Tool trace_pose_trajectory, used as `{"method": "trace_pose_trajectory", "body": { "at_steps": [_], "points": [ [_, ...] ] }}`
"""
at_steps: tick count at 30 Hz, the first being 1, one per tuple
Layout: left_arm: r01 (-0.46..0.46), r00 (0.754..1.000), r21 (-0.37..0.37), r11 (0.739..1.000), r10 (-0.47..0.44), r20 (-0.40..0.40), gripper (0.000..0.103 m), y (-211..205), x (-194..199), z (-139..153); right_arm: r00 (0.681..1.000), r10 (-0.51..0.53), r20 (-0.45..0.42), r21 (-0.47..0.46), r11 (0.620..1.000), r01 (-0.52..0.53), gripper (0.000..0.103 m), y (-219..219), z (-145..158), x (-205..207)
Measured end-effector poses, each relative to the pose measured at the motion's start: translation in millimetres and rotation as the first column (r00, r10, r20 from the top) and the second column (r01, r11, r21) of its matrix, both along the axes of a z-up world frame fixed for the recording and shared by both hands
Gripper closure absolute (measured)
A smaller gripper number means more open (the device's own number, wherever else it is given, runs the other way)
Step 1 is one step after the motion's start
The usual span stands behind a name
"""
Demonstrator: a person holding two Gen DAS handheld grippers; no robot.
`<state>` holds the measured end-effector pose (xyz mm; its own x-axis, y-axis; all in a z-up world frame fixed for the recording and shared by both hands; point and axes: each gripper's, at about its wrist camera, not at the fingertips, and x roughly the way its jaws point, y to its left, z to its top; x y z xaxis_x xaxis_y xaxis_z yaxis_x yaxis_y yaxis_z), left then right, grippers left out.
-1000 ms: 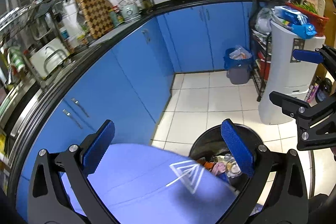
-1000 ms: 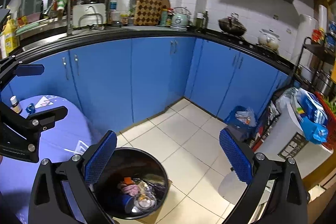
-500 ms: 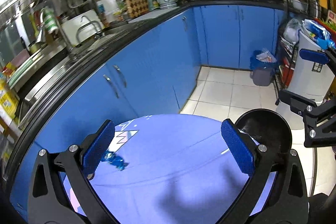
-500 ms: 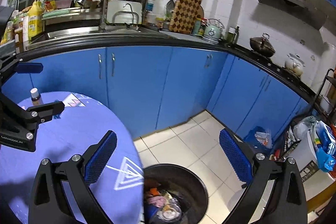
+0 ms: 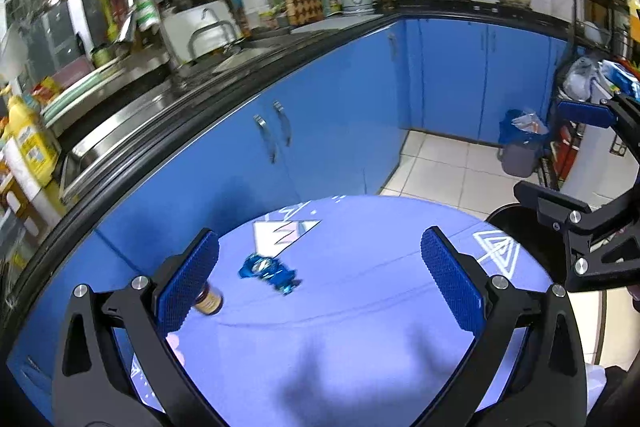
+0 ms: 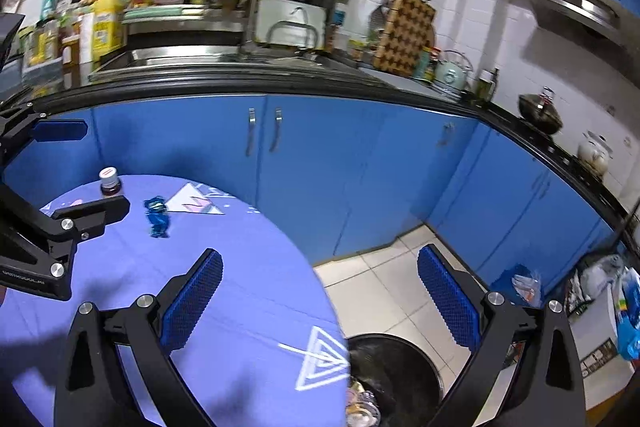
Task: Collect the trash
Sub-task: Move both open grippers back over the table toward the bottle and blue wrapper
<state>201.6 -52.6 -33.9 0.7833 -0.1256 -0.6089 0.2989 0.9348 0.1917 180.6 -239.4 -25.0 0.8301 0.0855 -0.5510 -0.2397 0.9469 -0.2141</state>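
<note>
A crumpled blue foil wrapper (image 5: 269,271) (image 6: 157,215) lies on the round blue table (image 5: 360,327) (image 6: 240,267). A small brown bottle (image 5: 209,300) (image 6: 109,181) with a white cap stands near it, partly hidden by my left finger in the left wrist view. My left gripper (image 5: 320,285) hovers open above the table, the wrapper between and ahead of its fingers. My right gripper (image 6: 320,297) is open and empty over the table's right edge. Below that edge on the floor stands a black round trash bin (image 6: 400,375) (image 5: 504,215) holding rubbish.
Blue kitchen cabinets (image 5: 340,115) under a black counter curve behind the table. A small blue-lined waste basket (image 5: 520,143) (image 6: 520,287) stands on the white tile floor by a rack and a white appliance (image 5: 600,163).
Both grippers swung left from over the black bin to over the table. The wrapper and the bottle came into view; the bin slid toward the right edge.
</note>
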Motion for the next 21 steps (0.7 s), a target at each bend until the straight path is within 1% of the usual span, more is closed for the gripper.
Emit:
{"method": "trace_pose_trajectory", "body": {
  "at_steps": [8, 12, 16, 19, 21],
  "points": [
    [-0.090, 0.995, -0.018, 0.996, 0.089, -0.044, 0.003, 49, 12, -20, 0.996, 0.077, -0.053, 0.015, 0.997, -0.076, 0.008, 49, -16, 18],
    [-0.130, 0.989, -0.051, 0.990, 0.126, -0.080, 0.003, 78, 19, -35, 0.990, 0.112, -0.088, 0.027, 0.994, -0.110, 0.008, 74, -29, 31],
    [-0.181, 0.978, -0.048, 0.982, 0.175, -0.111, 0.003, 106, 28, -55, 0.983, 0.143, -0.116, 0.025, 0.990, -0.141, 0.008, 98, -44, 43],
    [-0.234, 0.964, -0.039, 0.971, 0.227, -0.137, 0.003, 127, 38, -70, 0.974, 0.170, -0.152, 0.032, 0.986, -0.167, 0.008, 116, -58, 54],
    [-0.251, 0.959, -0.040, 0.967, 0.243, -0.148, 0.003, 139, 45, -78, 0.967, 0.183, -0.175, 0.039, 0.983, -0.179, 0.008, 127, -68, 62]
  ]
}}
